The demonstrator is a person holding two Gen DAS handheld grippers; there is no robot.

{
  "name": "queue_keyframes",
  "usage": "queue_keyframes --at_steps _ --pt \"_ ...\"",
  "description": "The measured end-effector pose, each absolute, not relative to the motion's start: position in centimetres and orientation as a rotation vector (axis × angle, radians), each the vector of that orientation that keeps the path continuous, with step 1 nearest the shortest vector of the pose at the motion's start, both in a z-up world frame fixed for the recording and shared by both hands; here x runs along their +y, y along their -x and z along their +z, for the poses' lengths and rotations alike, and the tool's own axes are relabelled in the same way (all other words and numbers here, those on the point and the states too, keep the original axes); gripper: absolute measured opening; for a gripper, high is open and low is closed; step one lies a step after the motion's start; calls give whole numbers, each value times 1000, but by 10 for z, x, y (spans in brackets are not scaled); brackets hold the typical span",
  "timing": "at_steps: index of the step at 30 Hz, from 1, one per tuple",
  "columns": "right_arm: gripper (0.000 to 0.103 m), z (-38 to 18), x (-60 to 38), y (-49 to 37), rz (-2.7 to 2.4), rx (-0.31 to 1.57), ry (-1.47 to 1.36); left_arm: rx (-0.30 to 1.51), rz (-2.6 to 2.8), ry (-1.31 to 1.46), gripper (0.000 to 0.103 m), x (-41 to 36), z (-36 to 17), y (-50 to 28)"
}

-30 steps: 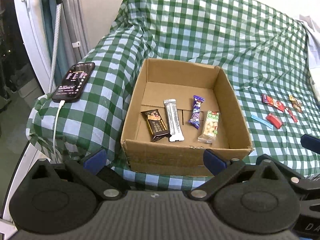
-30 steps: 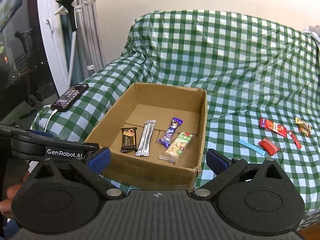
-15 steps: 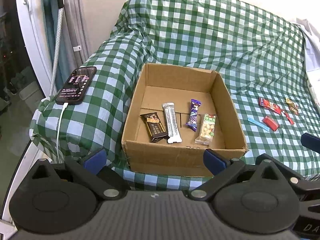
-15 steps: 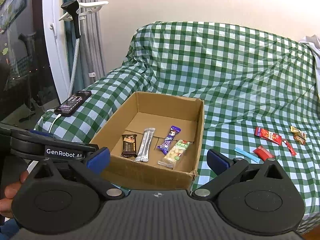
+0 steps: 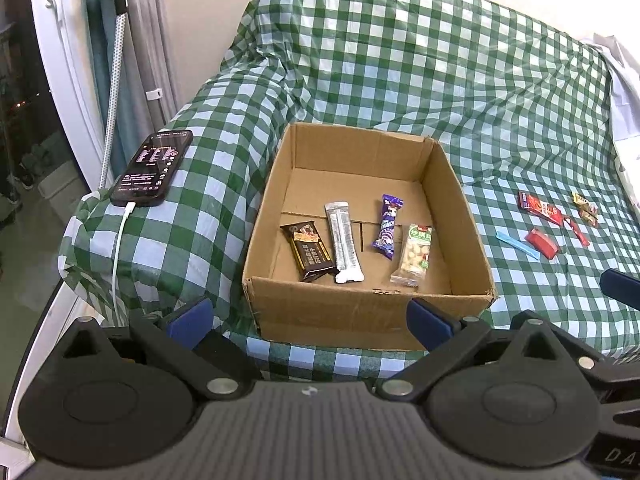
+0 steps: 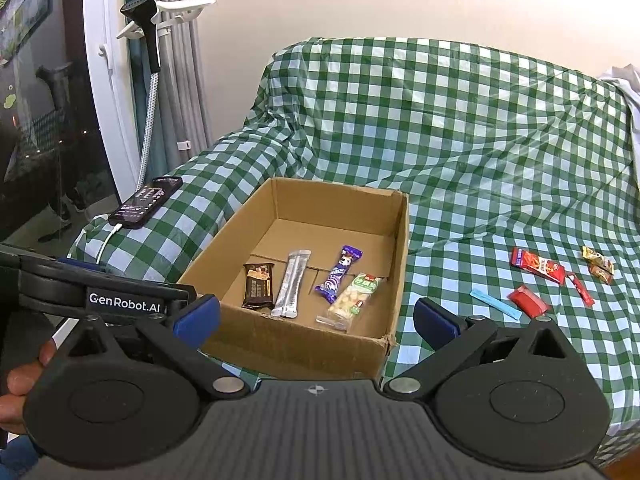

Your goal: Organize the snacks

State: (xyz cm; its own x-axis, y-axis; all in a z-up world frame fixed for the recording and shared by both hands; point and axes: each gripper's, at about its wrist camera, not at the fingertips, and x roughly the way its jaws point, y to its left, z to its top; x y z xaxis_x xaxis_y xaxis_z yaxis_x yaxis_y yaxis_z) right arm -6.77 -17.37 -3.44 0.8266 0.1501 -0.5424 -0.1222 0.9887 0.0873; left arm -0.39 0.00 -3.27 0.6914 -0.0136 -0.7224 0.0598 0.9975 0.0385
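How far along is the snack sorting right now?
Done: four snacks lie in the cardboard box, from the brown bar to the peanut pack. In hand: nothing; left tongs and right tongs are open. Left: loose snacks on the checkered cloth.

R gripper (image 6: 316,316) wide open, empty, held w/ box (image 6: 394,256) seen btwn its tips. Box near front edge of checked sofa; inside, in a row: brown bar (image 6: 259,285), silver pack (image 6: 291,289), purple pack (image 6: 340,273), nut bag (image 6: 354,301). Loose snacks (image 6: 538,280) toward sofa's right side. Phone (image 6: 147,201) on sofa's left arm, cable plugged in.
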Motion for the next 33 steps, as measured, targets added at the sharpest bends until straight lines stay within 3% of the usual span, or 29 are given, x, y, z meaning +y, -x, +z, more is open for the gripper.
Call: queue_keyframes --at_steps 33 --pt "102 -71 -212 40 157 678 -172 919 -17 -163 103 -29 -59 -34"
